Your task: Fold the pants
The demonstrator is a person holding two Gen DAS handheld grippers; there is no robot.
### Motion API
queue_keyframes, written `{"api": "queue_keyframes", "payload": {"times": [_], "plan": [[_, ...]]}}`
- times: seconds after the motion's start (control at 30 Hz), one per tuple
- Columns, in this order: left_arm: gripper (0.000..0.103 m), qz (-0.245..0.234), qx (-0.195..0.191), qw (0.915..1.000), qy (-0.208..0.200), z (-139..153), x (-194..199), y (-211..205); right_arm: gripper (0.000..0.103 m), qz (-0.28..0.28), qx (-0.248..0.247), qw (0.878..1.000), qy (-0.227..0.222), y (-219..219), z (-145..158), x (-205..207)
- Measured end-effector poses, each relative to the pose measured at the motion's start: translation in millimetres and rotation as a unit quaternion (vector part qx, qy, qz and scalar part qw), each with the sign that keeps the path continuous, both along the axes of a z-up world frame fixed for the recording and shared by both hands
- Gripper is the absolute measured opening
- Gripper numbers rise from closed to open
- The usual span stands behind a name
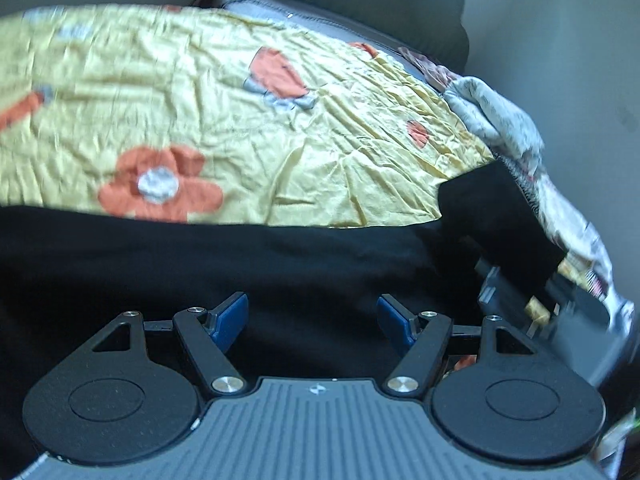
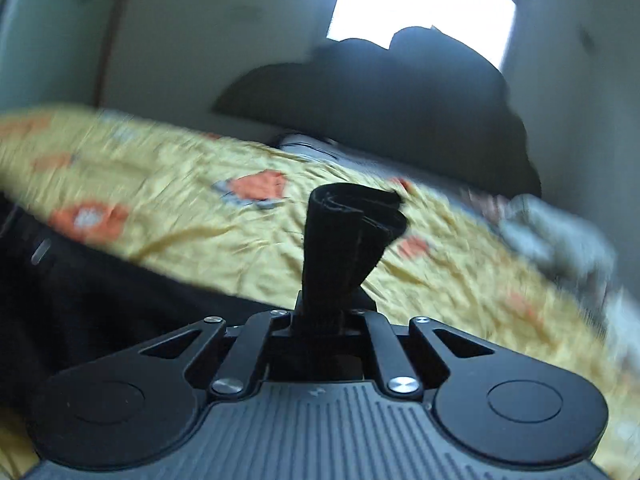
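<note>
The black pants point(image 1: 280, 264) lie spread over a yellow bedsheet with orange flowers point(image 1: 240, 120). My left gripper point(image 1: 313, 320) is open, its blue pads point(image 1: 230, 316) wide apart just above the black cloth, holding nothing. In the right wrist view my right gripper point(image 2: 320, 316) is shut on a bunched end of the black pants point(image 2: 348, 232), which sticks up out of the jaws above the bed point(image 2: 160, 200). More black cloth point(image 2: 100, 288) lies to its left. The other gripper shows at the right edge of the left wrist view point(image 1: 520, 292), under a raised flap of pants.
A grey garment point(image 1: 288, 12) and a dark heap point(image 2: 380, 120) lie at the far side of the bed by the wall. A pale patterned quilt point(image 1: 504, 120) hangs at the bed's right edge. A bright window point(image 2: 420, 4) is behind.
</note>
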State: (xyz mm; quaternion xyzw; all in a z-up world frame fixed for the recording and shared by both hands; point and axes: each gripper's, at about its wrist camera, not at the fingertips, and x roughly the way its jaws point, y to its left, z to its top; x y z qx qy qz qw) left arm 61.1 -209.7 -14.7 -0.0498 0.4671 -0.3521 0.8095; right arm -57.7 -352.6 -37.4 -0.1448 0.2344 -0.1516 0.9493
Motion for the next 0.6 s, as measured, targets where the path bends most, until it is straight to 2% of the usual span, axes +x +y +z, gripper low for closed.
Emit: {"api": "queue_keyframes", "payload": {"times": [0.07,0.23,0.4,0.6], "plan": [[0.073,0.009,-0.023,0.9995,0.022,-3.7,5.0,6.1,0.007,0.033,-0.064,0.997,0.018,27.6,-7.9,-1.4],[0.075,0.016,-0.105,0.9906,0.086,-7.0,13.2,16.7,0.007,0.057,-0.102,0.993,0.021,54.5,-13.7,-3.5],[0.076,0.021,-0.166,0.9728,0.160,-18.0,15.5,15.3,0.007,0.055,-0.074,0.996,0.006,51.3,-6.6,-8.1],[0.076,0.044,-0.222,0.9478,0.225,-29.8,20.9,13.1,0.007,0.038,0.032,0.998,-0.034,32.0,13.9,-17.2]]}}
